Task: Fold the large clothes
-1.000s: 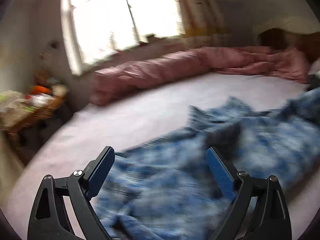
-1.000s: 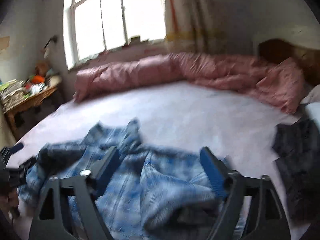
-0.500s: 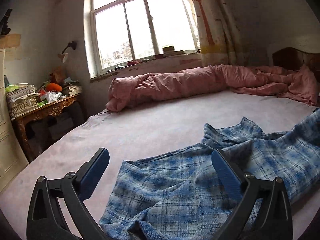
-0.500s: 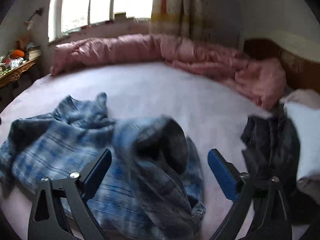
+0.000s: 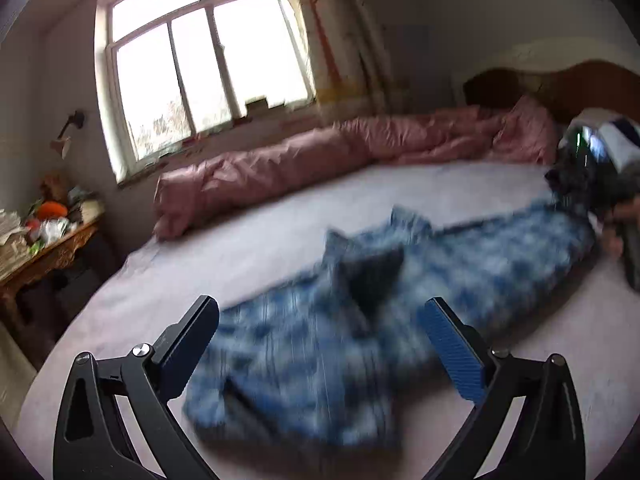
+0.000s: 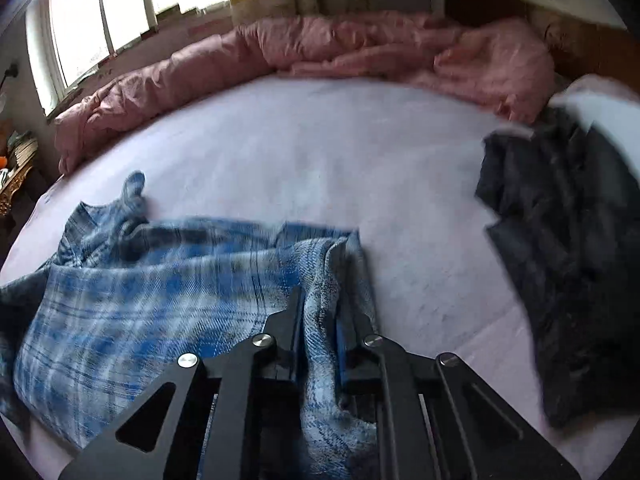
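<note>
Since a second ago, right claw (image 6: 320, 344) has dropped from spread above the blue plaid shirt (image 6: 140, 292) and is closing onto it; a ridge of cloth sits pinched between its jaws at 6 o'clock in the right view. Left claw (image 5: 320, 364) released, jaws wide, nothing between them, hovering over the shirt's near end. Shirt lies crumpled across the bed (image 6: 320, 152), collar toward 10 o'clock. Dark garment (image 6: 560, 240) at 3 o'clock, pink quilt (image 6: 280, 48) along the far edge at 12. Likely reason for the pinch: anchoring one edge so the shirt can be pulled flat before folding.
</note>
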A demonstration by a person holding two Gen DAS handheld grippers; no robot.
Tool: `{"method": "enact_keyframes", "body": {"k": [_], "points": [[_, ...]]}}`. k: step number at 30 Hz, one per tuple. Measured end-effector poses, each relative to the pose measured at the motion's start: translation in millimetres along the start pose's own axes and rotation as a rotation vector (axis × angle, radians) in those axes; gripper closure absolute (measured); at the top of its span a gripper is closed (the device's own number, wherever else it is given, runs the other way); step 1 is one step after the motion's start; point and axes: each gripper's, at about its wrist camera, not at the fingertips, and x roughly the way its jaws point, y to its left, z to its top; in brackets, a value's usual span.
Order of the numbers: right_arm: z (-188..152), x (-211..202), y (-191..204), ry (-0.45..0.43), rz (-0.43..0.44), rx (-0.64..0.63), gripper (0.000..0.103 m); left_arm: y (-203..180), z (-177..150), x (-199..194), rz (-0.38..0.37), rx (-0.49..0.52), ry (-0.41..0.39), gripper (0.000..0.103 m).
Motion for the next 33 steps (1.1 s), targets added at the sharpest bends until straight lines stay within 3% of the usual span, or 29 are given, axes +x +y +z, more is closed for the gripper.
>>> {"method": "enact_keyframes", "body": {"k": [1, 2, 4, 7, 9, 12, 16, 19, 21, 23, 24, 25, 27, 30, 33], "points": [[2, -11, 2, -0.043, -0.036, -0.007, 0.068, -2, -6, -1, -0.001, -0.008, 0.026, 0.002], [3, -16, 3, -0.07, -0.056, -0.009, 0.044, -3, -11, -1, -0.003, -0.014, 0.05, 0.001], [5, -34, 5, -0.151, -0.089, -0.003, 0.021, -5, -17, 1, -0.001, -0.013, 0.097, 0.002], [10, -53, 7, -0.228, -0.047, 0.006, 0.022, -11, -26, 7, 0.018, -0.015, 0.18, 0.002], [12, -60, 8, -0.262, -0.016, 0.027, 0.021, -15, -33, 12, 0.036, -0.033, 0.251, 0.011], [13, -67, 11, -0.285, 0.031, 0.044, 0.017, -24, -41, 13, 0.027, -0.02, 0.27, 0.015], [11, -61, 23, -0.243, 0.091, 0.021, 0.017, -38, -45, 24, 0.06, 0.039, 0.328, 0.015], [8, -54, 32, -0.216, 0.098, -0.003, 0.017, -38, -48, 42, 0.171, 0.074, 0.347, 0.015], [7, -53, 35, -0.211, 0.095, -0.02, 0.017, -33, -50, 53, 0.182, 0.082, 0.397, 0.017], [5, -52, 40, -0.204, 0.084, -0.038, 0.017, -27, -49, 57, 0.189, 0.094, 0.397, 0.019], [4, -51, 44, -0.2, 0.073, -0.06, 0.016, -23, -49, 60, 0.206, 0.125, 0.394, 0.032], [3, -50, 47, -0.199, 0.063, -0.076, 0.016, -19, -48, 62, 0.243, 0.159, 0.391, 0.055], [1, -47, 55, -0.193, 0.034, -0.12, 0.017, -8, -41, 62, 0.272, 0.184, 0.367, 0.081], [-2, -44, 63, -0.173, 0.009, -0.164, 0.017, 23, -18, 64, 0.246, 0.103, 0.325, 0.086], [-5, -42, 69, -0.162, -0.011, -0.189, 0.017, 54, 6, 80, 0.275, 0.016, 0.339, 0.086]]}}
